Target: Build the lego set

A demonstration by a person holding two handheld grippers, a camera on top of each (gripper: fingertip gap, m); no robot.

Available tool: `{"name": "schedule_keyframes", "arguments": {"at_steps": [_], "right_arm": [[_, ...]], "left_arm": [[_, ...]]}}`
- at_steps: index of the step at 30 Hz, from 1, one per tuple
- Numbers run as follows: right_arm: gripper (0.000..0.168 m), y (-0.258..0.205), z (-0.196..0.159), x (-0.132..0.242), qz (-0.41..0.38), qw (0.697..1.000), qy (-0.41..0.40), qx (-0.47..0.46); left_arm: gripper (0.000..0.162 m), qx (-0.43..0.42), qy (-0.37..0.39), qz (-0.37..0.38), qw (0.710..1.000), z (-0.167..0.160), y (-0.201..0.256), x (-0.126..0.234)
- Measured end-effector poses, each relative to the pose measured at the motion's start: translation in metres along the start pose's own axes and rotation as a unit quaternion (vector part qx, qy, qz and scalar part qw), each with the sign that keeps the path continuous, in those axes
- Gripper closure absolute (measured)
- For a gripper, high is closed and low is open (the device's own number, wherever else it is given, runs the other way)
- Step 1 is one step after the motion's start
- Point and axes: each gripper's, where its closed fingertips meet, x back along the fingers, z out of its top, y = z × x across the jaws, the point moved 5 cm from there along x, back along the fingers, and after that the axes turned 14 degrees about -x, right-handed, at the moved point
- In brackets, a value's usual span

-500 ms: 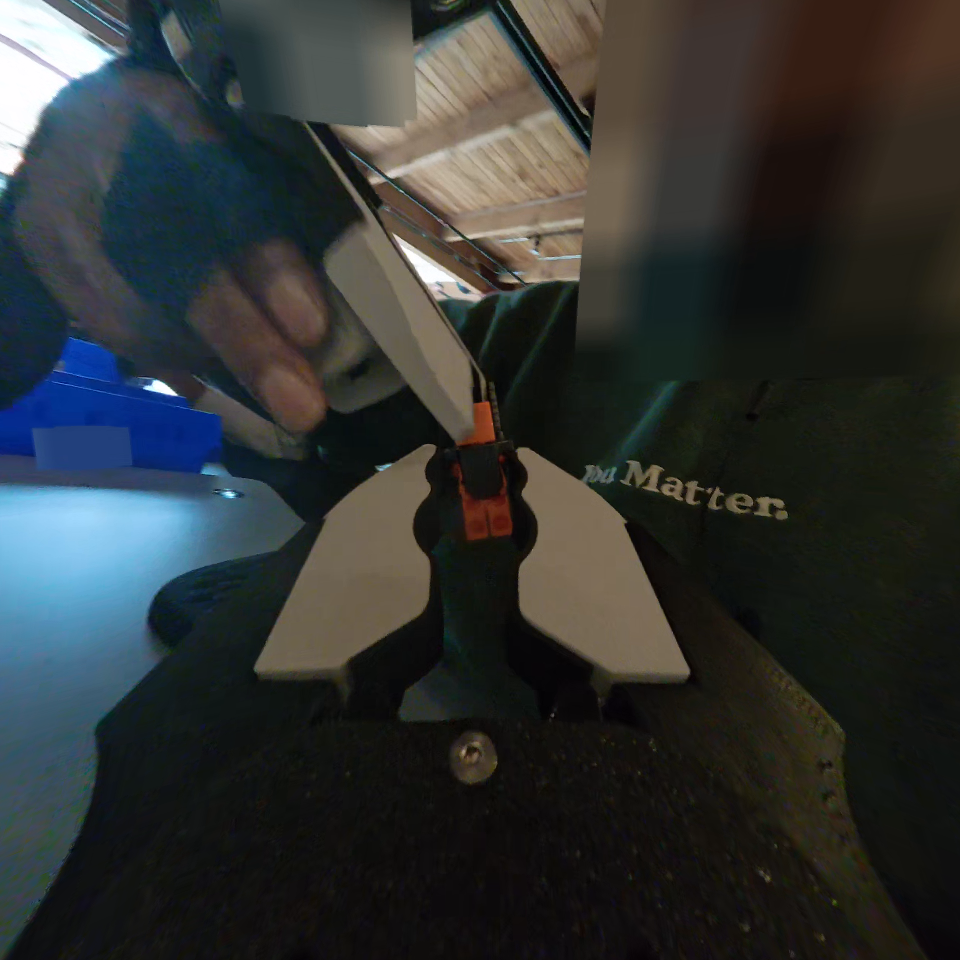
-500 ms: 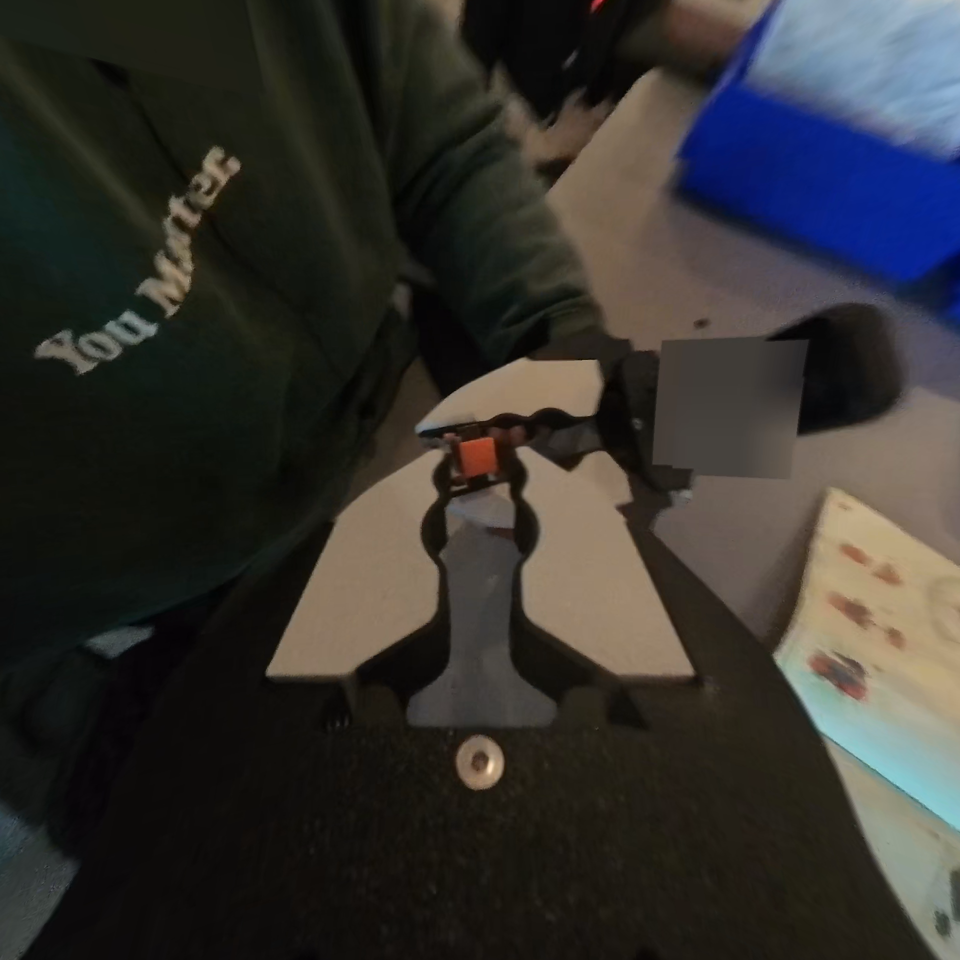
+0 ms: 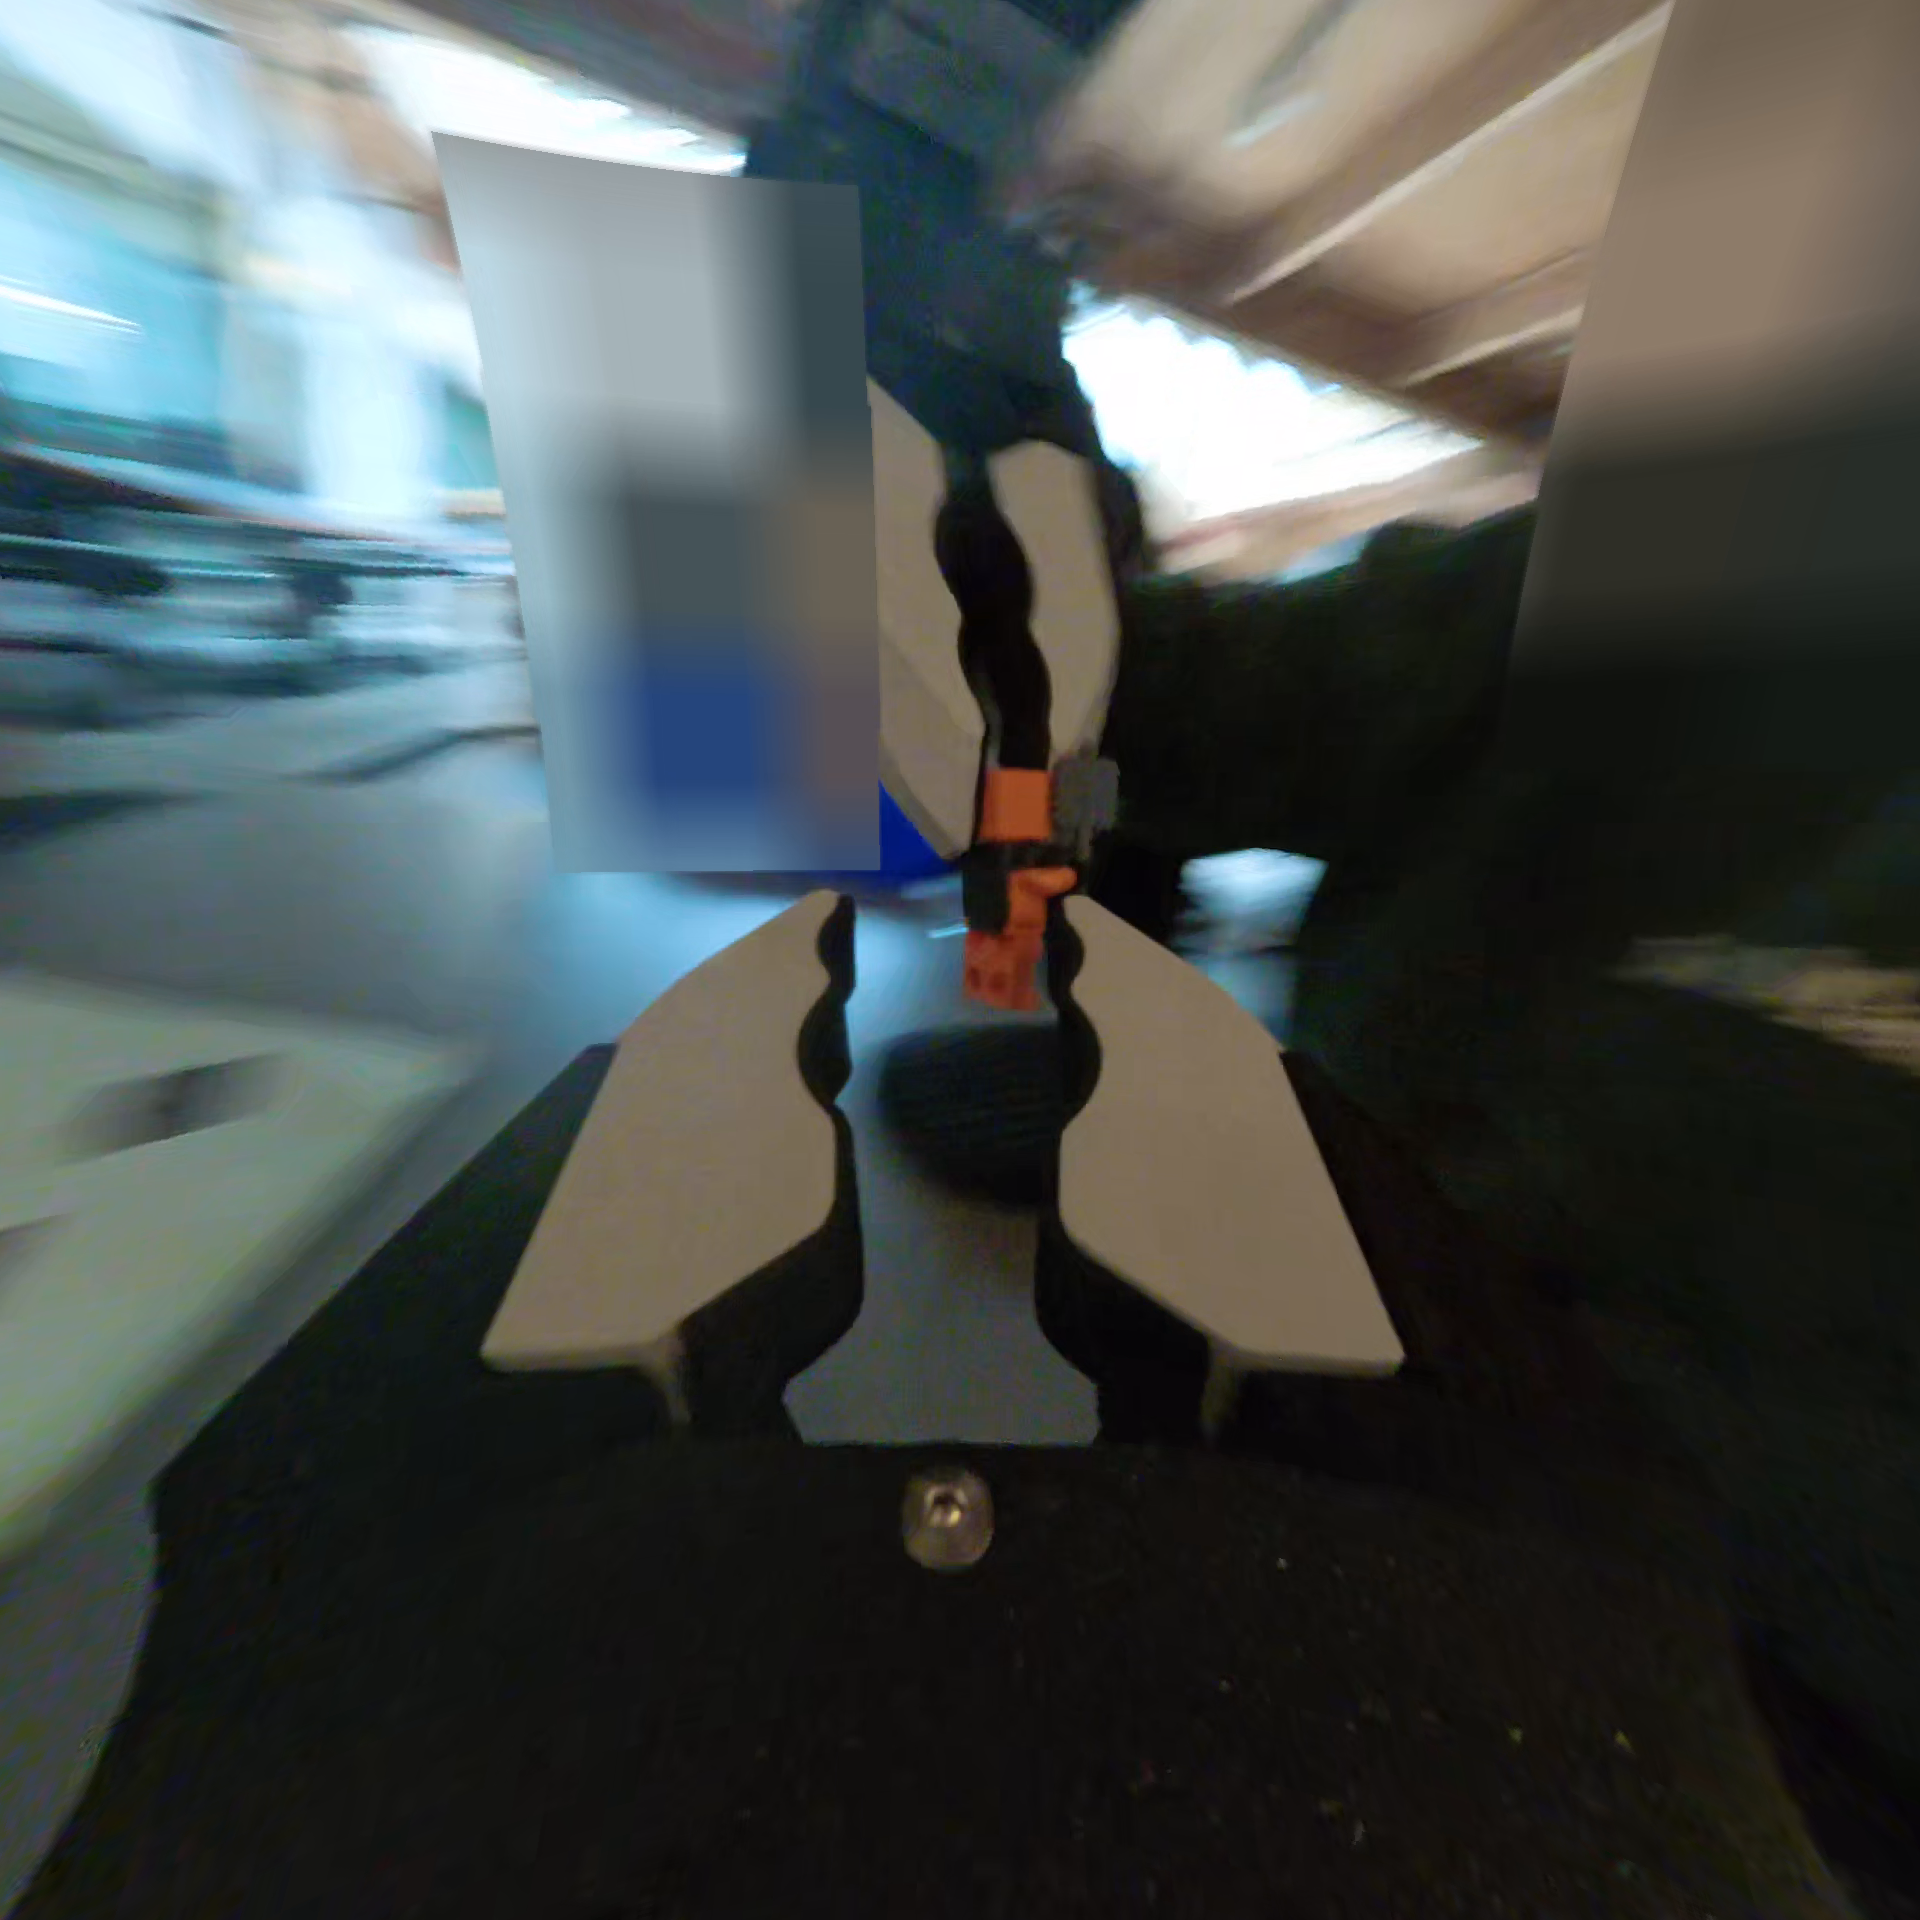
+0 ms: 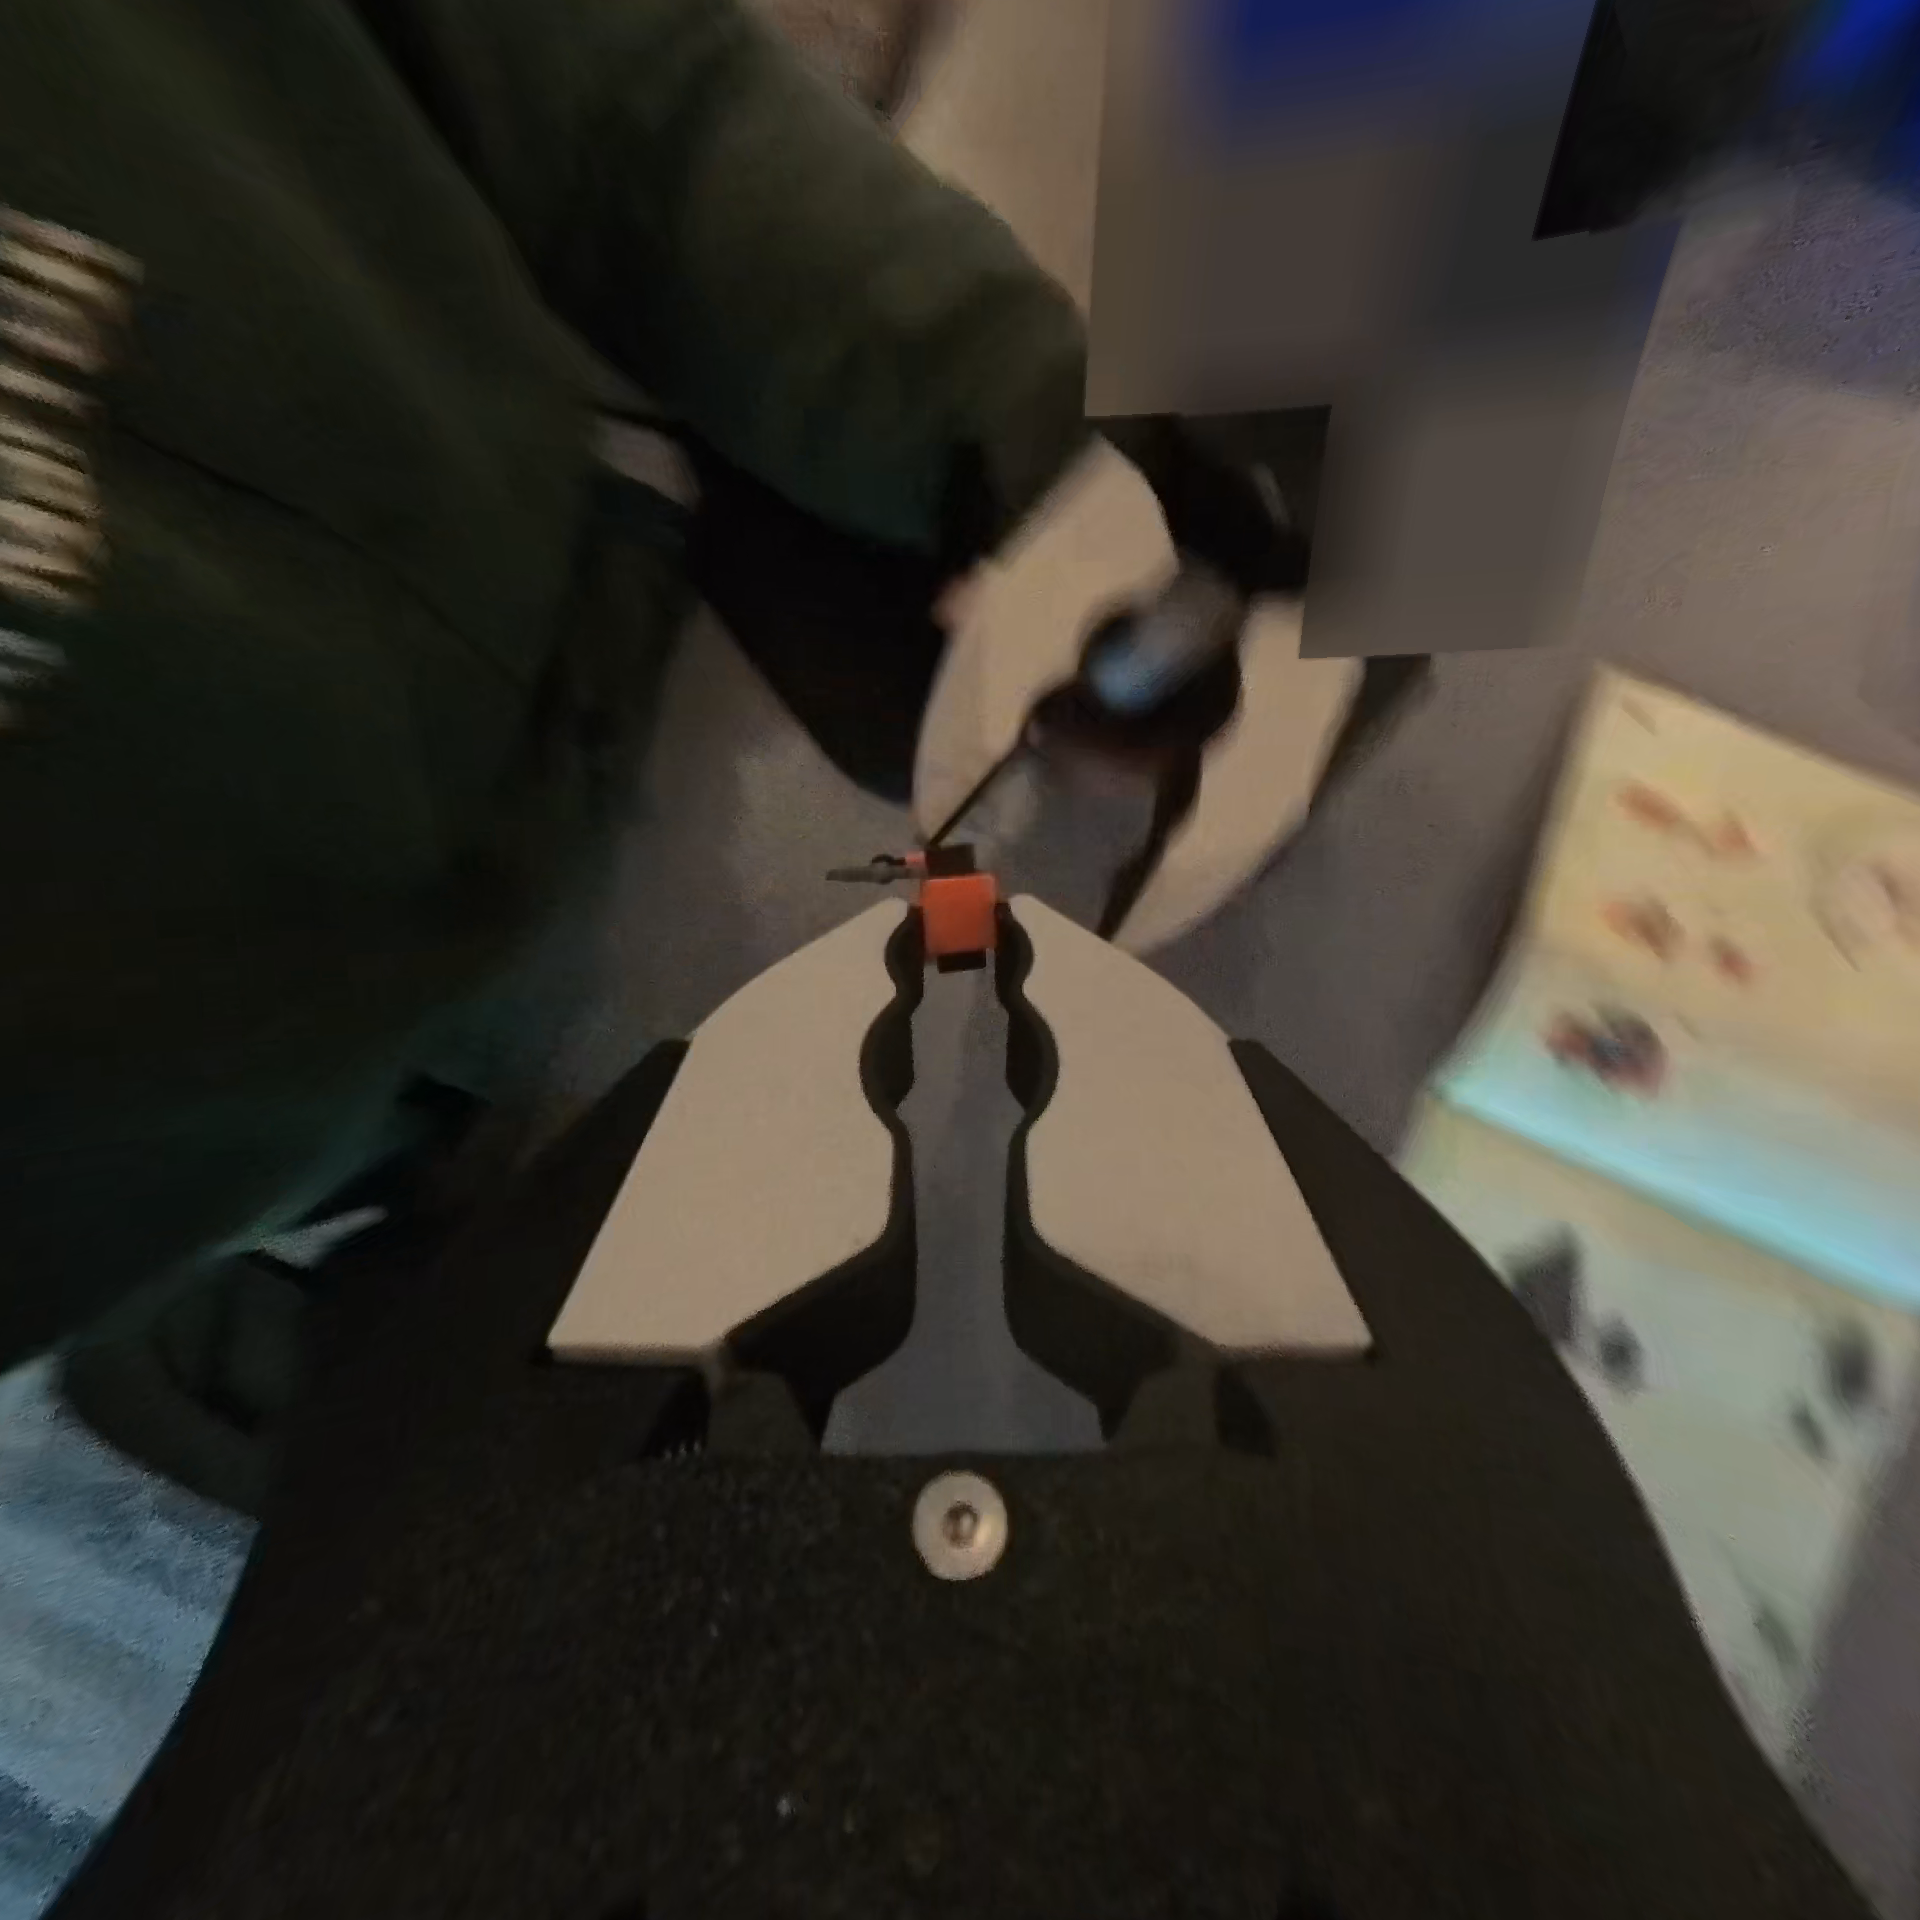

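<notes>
A small orange and black lego assembly (image 4: 956, 906) is pinched between the tips of my right gripper (image 4: 954, 935), which is shut on it. In the left wrist view the same assembly (image 3: 1006, 935) hangs from the right gripper (image 3: 1029, 805), which reaches in from above. My left gripper (image 3: 951, 914) is open and empty, and the assembly sits just inside its right fingertip. In the right wrist view the left gripper (image 4: 1029, 873) shows open just beyond the assembly. Both views are motion-blurred.
An open instruction booklet (image 4: 1683, 987) lies on the grey table (image 4: 1351, 1039) to the right. A person's dark green sweatshirt (image 4: 364, 623) fills the left. A blue bin (image 4: 1766, 62) stands at the back. A dark rounded object (image 3: 966, 1101) lies on the table ahead. Less than 4 cm separates the two grippers' tips.
My left gripper has opened, let go of the orange and black assembly and drawn back from it. The right gripper still holds it. Both cameras have swung.
</notes>
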Motion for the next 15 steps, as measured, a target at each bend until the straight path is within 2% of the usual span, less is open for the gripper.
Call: {"name": "schedule_keyframes", "arguments": {"at_steps": [3,5,11,15], "right_arm": [[0.156,0.042,-0.022,-0.012,-0.081,0.995,-0.041,-0.044],[0.156,0.066,-0.037,-0.026,-0.109,0.990,-0.058,-0.071],[0.155,0.110,-0.062,-0.063,-0.133,0.979,-0.094,-0.123],[0.155,0.121,-0.071,-0.077,-0.126,0.977,-0.108,-0.135]], "left_arm": [[0.134,-0.091,-0.087,0.144,0.982,-0.007,-0.024,0.019],[0.141,-0.106,-0.129,0.196,0.966,-0.014,-0.031,0.027],[0.157,-0.122,-0.214,0.269,0.931,-0.037,-0.039,0.037],[0.161,-0.129,-0.248,0.276,0.920,-0.047,-0.041,0.037]]}}
